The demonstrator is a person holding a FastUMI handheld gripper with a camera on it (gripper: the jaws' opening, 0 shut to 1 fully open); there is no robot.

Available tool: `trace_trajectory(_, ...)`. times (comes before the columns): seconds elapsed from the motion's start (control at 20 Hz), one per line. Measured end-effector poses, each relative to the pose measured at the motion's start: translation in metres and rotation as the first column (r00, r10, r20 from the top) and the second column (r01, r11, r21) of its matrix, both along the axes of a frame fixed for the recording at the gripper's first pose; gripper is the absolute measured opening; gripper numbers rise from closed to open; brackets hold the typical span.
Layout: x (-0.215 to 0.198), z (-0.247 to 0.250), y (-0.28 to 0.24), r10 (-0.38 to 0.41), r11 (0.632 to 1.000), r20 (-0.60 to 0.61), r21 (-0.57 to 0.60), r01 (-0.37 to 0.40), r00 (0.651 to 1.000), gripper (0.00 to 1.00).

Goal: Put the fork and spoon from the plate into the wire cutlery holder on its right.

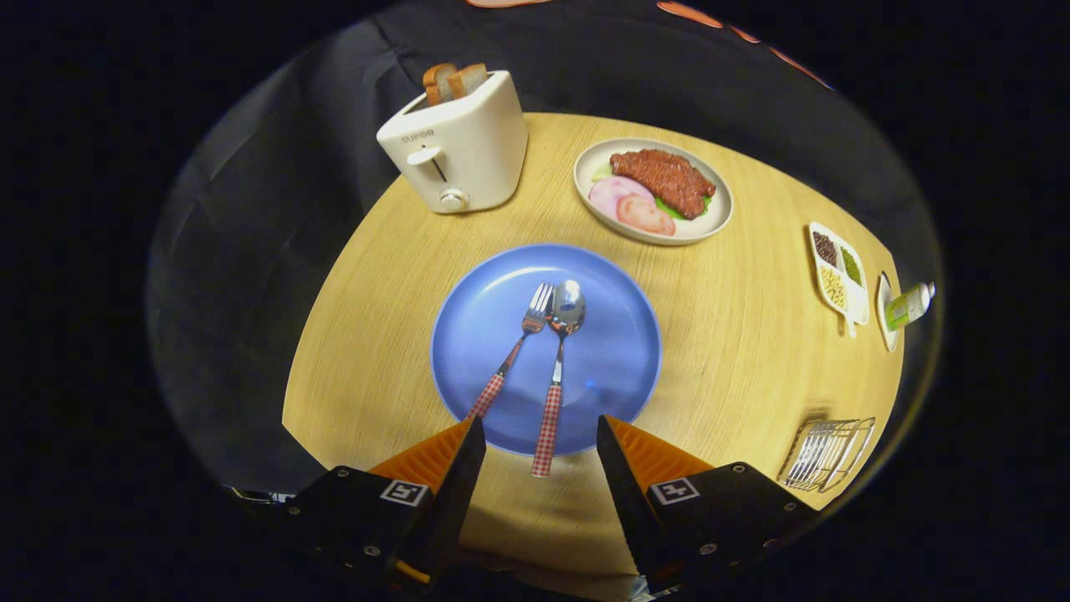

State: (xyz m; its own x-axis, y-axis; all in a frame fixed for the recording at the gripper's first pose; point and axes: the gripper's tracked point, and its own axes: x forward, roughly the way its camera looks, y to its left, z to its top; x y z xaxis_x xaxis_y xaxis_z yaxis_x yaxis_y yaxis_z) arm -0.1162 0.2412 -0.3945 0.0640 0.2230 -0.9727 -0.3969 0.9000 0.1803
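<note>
The round wooden tabletop (736,334) takes up the middle of the frame, with the dark booth cloth behind it. At the centre of the frame lies the blue plate (501,334), just ahead of the gripper (541,435), whose jaws stand wide apart at the bottom of the frame and hold nothing. In the upper left of the frame a cream toaster (460,146) stands on the far side of the tabletop, with two slices of bread (454,81) sticking up from its slot. To its right, in the upper centre, a pale oval dish (719,219) carries a slab of meat, pink slices and a bit of green leaf. On the blue plate the fork (512,354) and the spoon (556,376) lie side by side, heads close together near the plate's middle; both have checked red-and-white handles, and the spoon's handle reaches over the plate's near rim into the gap between the jaws, while the fork's handle ends by the left one. The wire cutlery holder (827,453) sits at the lower right of the frame, well apart from the plate. At the right edge of the frame sit a small divided dish of grains (838,269) and, beside it, a small green-and-white tube (909,305).
</note>
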Motion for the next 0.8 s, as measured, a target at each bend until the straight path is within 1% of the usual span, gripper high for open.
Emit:
trace_trajectory(0.15,-0.003,-0.015,-0.007,-0.011,0.999,-0.070,-0.048,0.008,0.998,0.78)
trace_trajectory(0.25,-0.010,-0.024,-0.004,-0.015,0.998,-0.121,-0.055,0.008,0.993,0.77)
trace_trajectory(0.3,-0.014,-0.026,-0.002,-0.016,0.998,-0.151,-0.055,0.007,0.988,0.75)
trace_trajectory(0.35,-0.017,-0.029,-0.002,-0.021,0.998,-0.172,-0.060,0.010,0.985,0.70)
trace_trajectory(0.45,-0.020,-0.034,-0.002,-0.028,0.997,-0.200,-0.081,0.012,0.979,0.65)
trace_trajectory(0.65,-0.023,-0.038,-0.001,-0.031,0.995,-0.210,-0.101,0.010,0.977,0.50)
trace_trajectory(0.8,-0.023,-0.041,0.000,-0.018,0.994,-0.211,-0.107,-0.005,0.977,0.37)
